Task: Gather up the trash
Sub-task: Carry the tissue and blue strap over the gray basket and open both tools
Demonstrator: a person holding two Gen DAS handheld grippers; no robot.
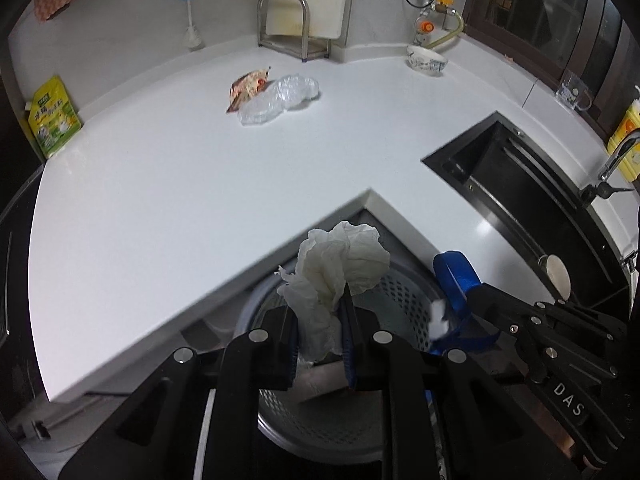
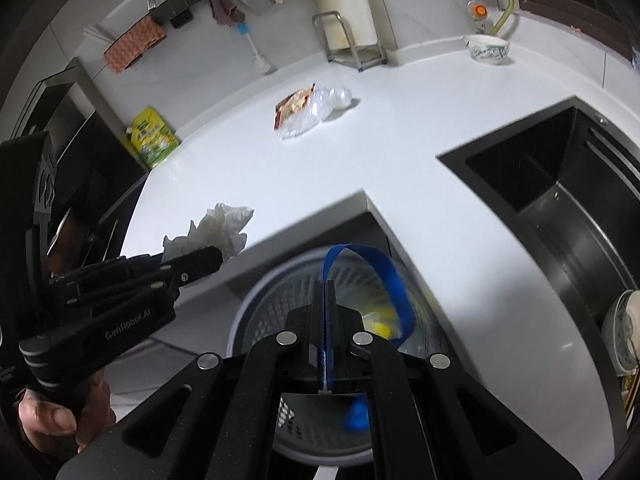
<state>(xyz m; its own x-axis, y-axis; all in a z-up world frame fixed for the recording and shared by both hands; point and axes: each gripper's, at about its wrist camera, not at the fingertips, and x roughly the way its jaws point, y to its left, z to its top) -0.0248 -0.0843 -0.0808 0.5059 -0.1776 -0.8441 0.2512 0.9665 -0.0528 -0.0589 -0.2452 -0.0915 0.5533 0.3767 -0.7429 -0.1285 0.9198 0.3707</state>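
My left gripper (image 1: 320,332) is clamping a crumpled tissue (image 1: 340,268) directly above the perforated bin (image 1: 404,300) at lower centre; my right gripper (image 2: 325,332) is pinching a blue strap (image 2: 384,276) beside it.

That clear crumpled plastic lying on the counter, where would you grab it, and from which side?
Judging by its shape, take the clear plastic at its bunched middle, coming down from above. It lies low and flat on the countertop, so there is no edge to slip under. Keep to its right half: the snack wrapper touches its left end.

Crumpled white tissue (image 1: 340,272) and blue strap (image 2: 372,280) above perforated bin (image 1: 404,300).
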